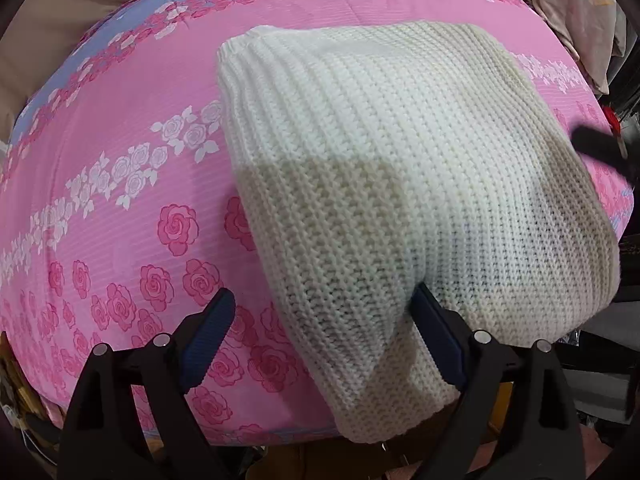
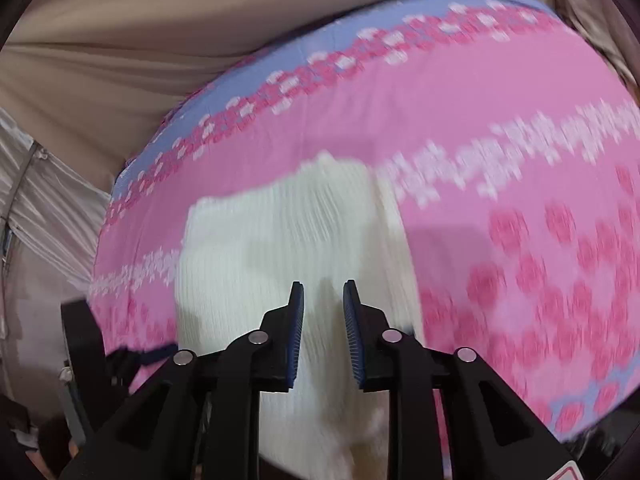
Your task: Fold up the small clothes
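Left wrist view: cream knit garment fills centre and right of frame, already folded into a compact block on the pink rose-print bedsheet; ribbed hem at upper left of the block. Left gripper at the bottom, jaws wide apart, straddling the near corner of the knit; right pad touches or tucks under the fabric edge, left pad over bare sheet. Nothing clamped. Other gripper's dark tip shows at right edge.

Right wrist view: motion-blurred. Right gripper bottom centre, jaws apart with a narrow gap, holding nothing, hovering over the garment at centre-left of frame.

Step, judged: fold looks near done, tidying or a last fold. Next move calls for closing the left jaws on that near corner, or smoothing.
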`<state>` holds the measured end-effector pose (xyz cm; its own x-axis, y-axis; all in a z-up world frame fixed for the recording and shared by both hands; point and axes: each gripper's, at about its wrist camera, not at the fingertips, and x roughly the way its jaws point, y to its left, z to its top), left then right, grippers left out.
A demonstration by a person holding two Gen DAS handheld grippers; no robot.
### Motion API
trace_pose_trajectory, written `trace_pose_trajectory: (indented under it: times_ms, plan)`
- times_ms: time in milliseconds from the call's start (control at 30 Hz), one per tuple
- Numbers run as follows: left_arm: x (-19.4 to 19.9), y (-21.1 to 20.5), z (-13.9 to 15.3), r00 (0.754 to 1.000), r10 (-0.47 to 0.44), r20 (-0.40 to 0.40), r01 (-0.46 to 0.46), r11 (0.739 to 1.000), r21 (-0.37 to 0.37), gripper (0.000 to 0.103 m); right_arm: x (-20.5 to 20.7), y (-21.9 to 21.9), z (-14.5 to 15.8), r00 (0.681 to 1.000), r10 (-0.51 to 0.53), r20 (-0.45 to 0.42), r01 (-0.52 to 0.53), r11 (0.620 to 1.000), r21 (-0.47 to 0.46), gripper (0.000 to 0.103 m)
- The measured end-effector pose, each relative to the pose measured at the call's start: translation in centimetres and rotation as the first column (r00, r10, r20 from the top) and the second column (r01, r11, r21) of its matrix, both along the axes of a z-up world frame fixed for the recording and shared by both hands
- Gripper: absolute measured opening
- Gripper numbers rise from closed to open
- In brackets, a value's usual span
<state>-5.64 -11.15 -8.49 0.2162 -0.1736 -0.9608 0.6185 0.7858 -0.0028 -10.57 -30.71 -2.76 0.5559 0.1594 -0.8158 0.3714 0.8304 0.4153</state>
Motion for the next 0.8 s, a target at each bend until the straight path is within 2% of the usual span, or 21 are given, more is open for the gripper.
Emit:
trace_pose_trajectory:
  times_ms: [33,100,167,233,300,333,367,400,500,567,633,700,733,800]
  plan:
    - [0.0,0.1,0.0,1.0,0.002,-0.002,-0.002,1.0,-0.002,0.088,-1.4,-0.1,-0.6,1.0,-0.019,-0.021,0.019,1.0,0.009,0.034]
    - [0.1,0.2,-0.1,1.0,0.005,-0.006,-0.005,1.0,-0.004,0.088,-3.8,-0.1,-1.5,0.997,-0.048,-0.055,0.05,0.998,0.034,0.04]
    - [0.2,0.5,-0.2,1.0,0.01,-0.015,-0.01,1.0,-0.008,0.088,-5.6,0.0,-2.1,0.997,-0.057,-0.06,0.063,0.993,0.103,0.044]
    - [0.4,0.9,-0.4,0.999,0.02,-0.027,-0.02,1.0,-0.012,0.088,-6.9,0.6,-2.4,0.997,-0.061,-0.041,0.067,0.986,0.155,0.055]
    - [0.9,1.3,-0.6,0.999,0.027,-0.036,-0.027,1.0,-0.011,0.088,-7.0,1.1,-3.1,0.997,-0.058,-0.046,0.063,0.989,0.133,0.058]
    - [1.0,1.4,-0.7,0.999,0.031,-0.043,-0.032,0.999,-0.012,0.088,-6.8,1.4,-3.8,0.996,-0.059,-0.073,0.066,0.992,0.104,0.05]
    - [1.0,1.5,-0.7,0.999,0.032,-0.043,-0.032,0.999,-0.008,0.088,-6.5,1.8,-4.4,0.994,-0.054,-0.098,0.063,0.994,0.091,0.036]
    - [1.0,1.6,-0.6,0.999,0.032,-0.037,-0.032,0.999,0.0,0.088,-6.4,2.2,-4.2,0.996,-0.042,-0.082,0.051,0.993,0.105,0.017]
    - [1.0,1.9,-0.4,0.999,0.026,-0.031,-0.026,1.0,0.005,0.088,-7.2,3.0,-0.6,0.997,-0.043,0.062,0.036,0.993,0.111,0.015]
    - [1.2,1.9,-0.6,0.999,0.028,-0.039,-0.028,1.0,0.003,0.089,-7.6,3.0,0.7,0.992,-0.051,0.116,0.036,0.991,0.126,0.015]
    - [1.3,1.9,-0.9,0.998,0.031,-0.052,-0.031,1.0,0.002,0.09,-7.2,2.5,-1.0,0.996,-0.061,0.062,0.055,0.994,0.093,0.015]
    - [1.5,1.9,-1.2,0.997,0.031,-0.067,-0.031,1.0,0.001,0.09,-6.4,1.8,-5.3,0.995,-0.064,-0.074,0.066,0.997,0.03,0.016]
    - [1.4,1.9,-1.2,0.997,0.03,-0.066,-0.03,1.0,0.005,0.09,-6.7,1.1,-7.9,0.992,-0.066,-0.11,0.075,0.994,0.083,0.015]
    - [1.1,2.0,-0.6,0.999,0.022,-0.039,-0.022,1.0,-0.004,0.09,-7.8,-0.2,-7.4,0.989,-0.128,-0.069,0.139,0.97,0.197,0.018]
